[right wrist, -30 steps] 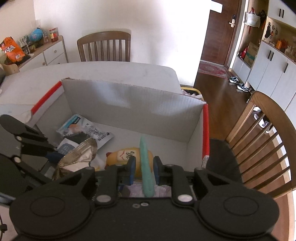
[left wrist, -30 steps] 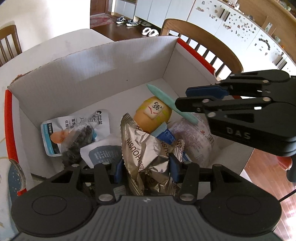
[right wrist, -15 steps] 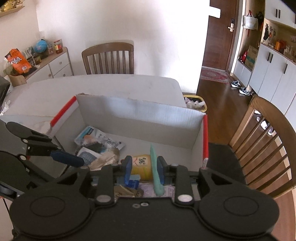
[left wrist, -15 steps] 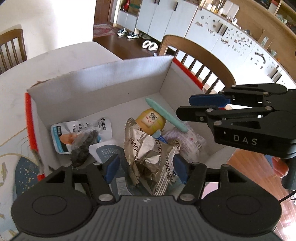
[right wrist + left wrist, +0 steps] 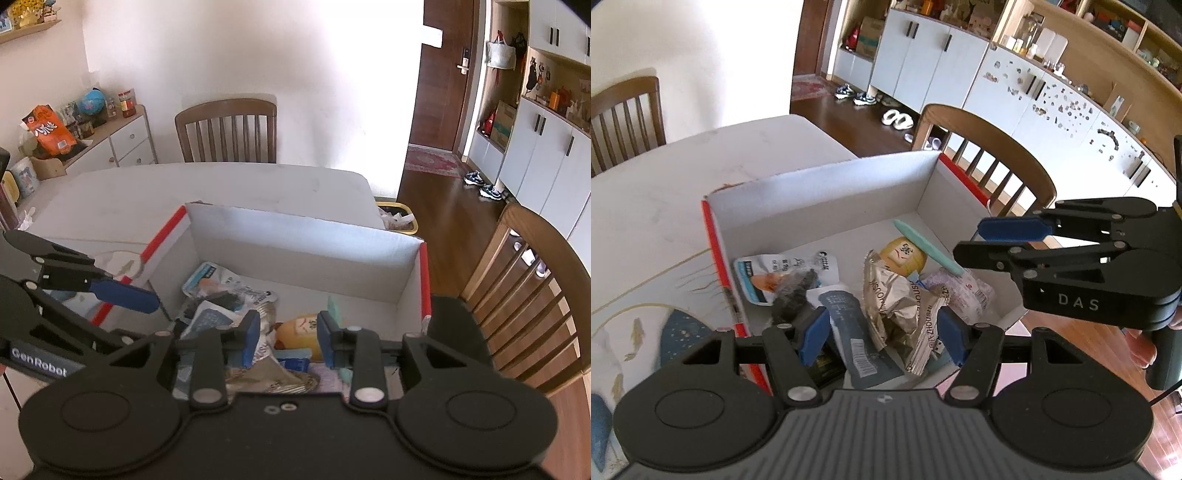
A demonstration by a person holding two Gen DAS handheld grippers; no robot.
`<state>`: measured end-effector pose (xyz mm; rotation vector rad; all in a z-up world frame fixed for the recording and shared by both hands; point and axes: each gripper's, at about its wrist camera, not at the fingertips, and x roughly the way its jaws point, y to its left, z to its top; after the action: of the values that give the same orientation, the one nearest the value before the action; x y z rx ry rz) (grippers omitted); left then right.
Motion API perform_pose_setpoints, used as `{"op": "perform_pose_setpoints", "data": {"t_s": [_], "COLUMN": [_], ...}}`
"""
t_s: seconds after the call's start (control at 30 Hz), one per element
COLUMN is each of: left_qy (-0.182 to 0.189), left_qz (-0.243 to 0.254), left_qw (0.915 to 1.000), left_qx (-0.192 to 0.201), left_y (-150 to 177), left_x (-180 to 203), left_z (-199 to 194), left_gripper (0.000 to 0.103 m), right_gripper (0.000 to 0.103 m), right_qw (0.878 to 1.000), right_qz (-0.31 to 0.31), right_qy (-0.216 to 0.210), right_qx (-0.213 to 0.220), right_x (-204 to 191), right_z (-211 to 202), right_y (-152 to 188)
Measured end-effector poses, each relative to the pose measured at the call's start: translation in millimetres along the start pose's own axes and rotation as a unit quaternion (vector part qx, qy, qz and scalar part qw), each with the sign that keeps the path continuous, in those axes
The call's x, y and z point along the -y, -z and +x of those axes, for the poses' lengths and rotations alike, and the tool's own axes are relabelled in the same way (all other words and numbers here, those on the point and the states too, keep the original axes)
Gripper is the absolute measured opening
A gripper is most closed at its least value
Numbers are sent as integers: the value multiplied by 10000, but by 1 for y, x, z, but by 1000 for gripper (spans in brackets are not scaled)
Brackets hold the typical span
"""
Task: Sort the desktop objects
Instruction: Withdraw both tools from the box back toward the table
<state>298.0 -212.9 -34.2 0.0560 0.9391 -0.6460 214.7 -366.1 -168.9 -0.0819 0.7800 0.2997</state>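
Hovering both tools, left (image 5: 882, 332) and right (image 5: 286, 338), parted and empty over crinkly, light foil wrapper (image 5: 901, 306), best pinched at its stiffer folded edge.

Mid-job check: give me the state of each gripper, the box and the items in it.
left gripper: open, just widened, above the box
right gripper: open, just widened, empty
cardboard box: open-topped, on the table
foil packet: crumpled, released, in box
teal stick: lying across the yellow bottle

Snack packets (image 5: 905, 306), teal stick (image 5: 925, 245) heaped inside white box (image 5: 827, 199)
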Motion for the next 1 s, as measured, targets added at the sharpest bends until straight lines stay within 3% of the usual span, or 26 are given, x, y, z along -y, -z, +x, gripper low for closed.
{"op": "perform_pose_setpoints", "data": {"t_s": [0.53, 0.83, 1.0], "left_qy": [-123, -106, -34], "left_qz": [165, 176, 149], "left_qw": [9995, 9992, 9990], "left_qx": [237, 344, 412], "left_y": [18, 27, 32], "left_x": [-6, -10, -15], "left_z": [-44, -63, -74], "left_gripper": [63, 63, 71], "right_gripper": [40, 52, 56], "right_qw": [9998, 9992, 9986], "right_qz": [-24, 63, 79], "right_qy": [101, 187, 288], "right_qx": [192, 357, 437], "right_x": [-32, -44, -50], "right_z": [-32, -49, -56], "right_y": [8, 12, 14]}}
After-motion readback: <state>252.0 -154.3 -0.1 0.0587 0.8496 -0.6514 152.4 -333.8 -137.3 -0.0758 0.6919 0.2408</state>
